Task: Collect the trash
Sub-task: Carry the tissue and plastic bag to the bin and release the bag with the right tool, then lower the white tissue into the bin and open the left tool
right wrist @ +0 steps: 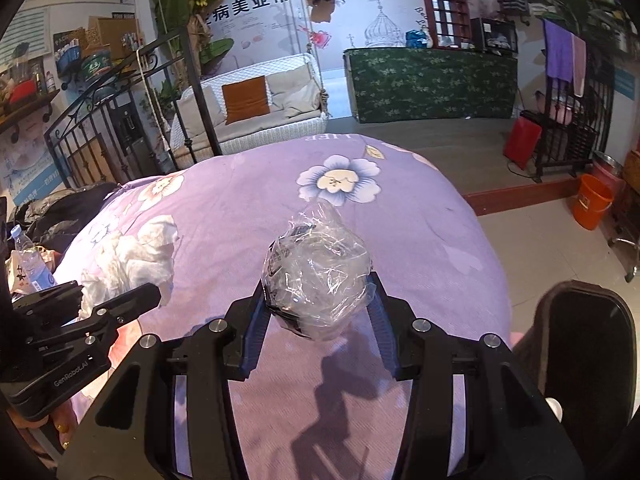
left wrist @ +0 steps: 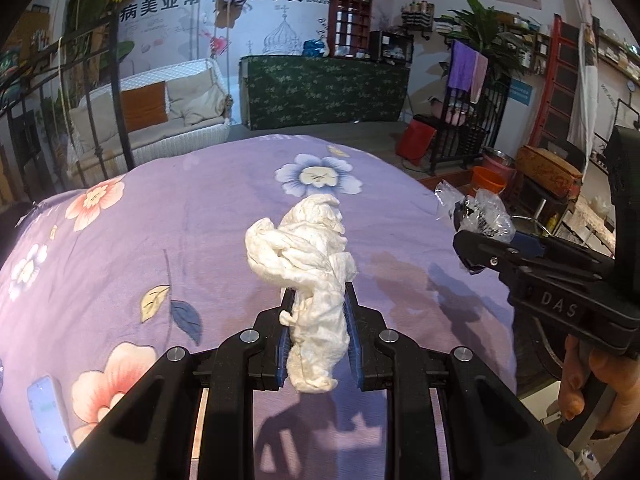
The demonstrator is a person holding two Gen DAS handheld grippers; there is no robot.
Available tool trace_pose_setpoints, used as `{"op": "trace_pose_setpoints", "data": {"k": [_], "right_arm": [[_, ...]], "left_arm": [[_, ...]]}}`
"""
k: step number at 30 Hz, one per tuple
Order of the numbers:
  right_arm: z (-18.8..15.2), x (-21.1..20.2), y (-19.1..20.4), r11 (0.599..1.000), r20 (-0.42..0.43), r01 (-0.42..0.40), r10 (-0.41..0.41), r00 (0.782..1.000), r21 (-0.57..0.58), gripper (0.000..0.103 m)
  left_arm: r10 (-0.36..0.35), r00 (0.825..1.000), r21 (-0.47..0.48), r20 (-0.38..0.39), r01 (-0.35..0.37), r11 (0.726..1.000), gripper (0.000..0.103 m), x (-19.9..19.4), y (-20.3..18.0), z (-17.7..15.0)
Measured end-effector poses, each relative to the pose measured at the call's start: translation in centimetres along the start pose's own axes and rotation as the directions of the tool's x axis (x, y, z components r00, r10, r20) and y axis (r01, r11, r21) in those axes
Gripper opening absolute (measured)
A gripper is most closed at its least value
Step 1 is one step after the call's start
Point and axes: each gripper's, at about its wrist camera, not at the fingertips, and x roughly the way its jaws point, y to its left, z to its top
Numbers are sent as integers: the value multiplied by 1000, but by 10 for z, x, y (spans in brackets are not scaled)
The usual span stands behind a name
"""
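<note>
Purple quilt point(right wrist: 248, 208) bare ahead – free room; iron railing point(right wrist: 96, 136) blocks far left.

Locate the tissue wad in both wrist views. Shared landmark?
Left wrist: tissue wad at centre, clamped in the left gripper, above the purple bedspread.
Right wrist: tissue wad at left edge, in the left gripper seen side-on.
Shared landmark: blue flower printed on the bedspread, just beyond it.

A lilac bedspread point(left wrist: 160, 220) with pink and blue flowers, a cream tissue wad point(left wrist: 308, 248), an orange bucket point(right wrist: 592, 206).
</note>
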Motion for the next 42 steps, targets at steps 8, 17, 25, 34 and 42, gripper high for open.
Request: {"op": "trace_pose_setpoints", "data": {"k": [8,17,25,34,42], "right_arm": [[-22,-31,-40,993,17,83,-85,996,80,47],[-40,-66,-98,958,33,218,-228,973,184,47],[-59,-88,-154,896,-8,347,-359,933,277,47],[-96,-80,-215,802,-170,465,-433,885,376,47],[-123,-64,-239,761,-257,495,-424,869,419,53]], "left_arm": [[-72,997,34,2,72,997,22,7,-40,-5],[-165,986,95,-4,165,982,22,14,-86,-7],[-234,972,147,-25,235,961,22,19,-117,-11],[-304,951,215,-63,310,926,22,28,-162,-15],[-343,934,259,-98,357,898,22,33,-190,-18]]}}
